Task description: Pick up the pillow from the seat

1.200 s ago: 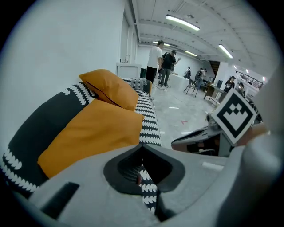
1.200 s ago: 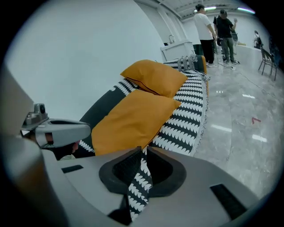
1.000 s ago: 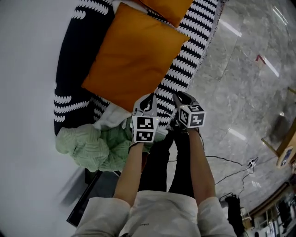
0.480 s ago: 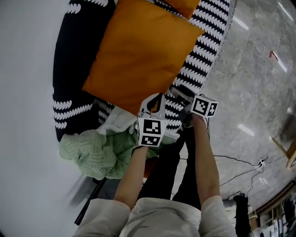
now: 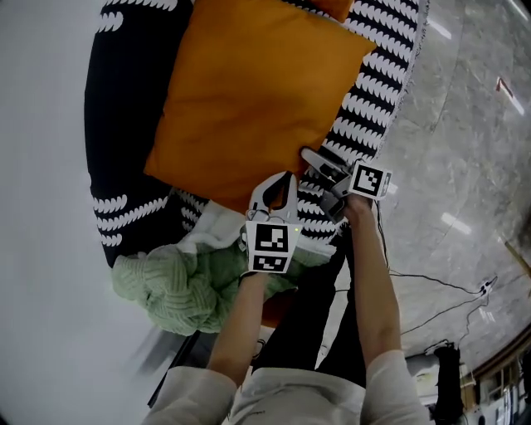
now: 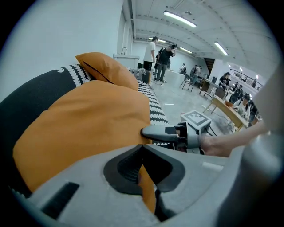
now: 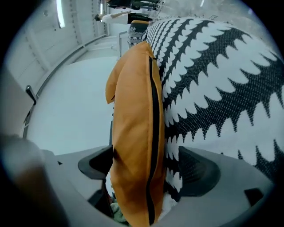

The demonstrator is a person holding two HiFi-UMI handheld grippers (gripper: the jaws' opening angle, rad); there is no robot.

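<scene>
A: What has moved since a second ago?

B: Both tools have come down to the near edge of the orange pillow (image 5: pixel 249 91). The right tool (image 5: pixel 319 170) has rolled onto its side, and its jaws have just been opening.

A: How do they stand?

B: The right tool's jaws gape wide, one on each side of the pillow's zipped edge. The edge stands between them with a fold of the seat cover, and nothing is clamped yet. The left tool (image 5: pixel 276 187) has its jaws closed together, with a sliver of orange fabric from the pillow's edge pinched between them.

A: Where does the pillow lie?

B: It lies flat on the seat (image 5: pixel 124 108), which has a black and white patterned cover. Its far corner lies close to a second pillow (image 5: pixel 336 7), which is also orange.

A: Is there room around it?

B: The left side is tight, because the seat runs along a white wall (image 5: pixel 41 166). A green knitted blanket (image 5: pixel 174 286) and a white cloth (image 5: pixel 211 232) are bunched just beside the left tool at the near corner. On the right the seat's edge drops to an open stone floor (image 5: pixel 465 149). Only a thin cable (image 5: pixel 431 282) lies there, near the person's legs.
</scene>
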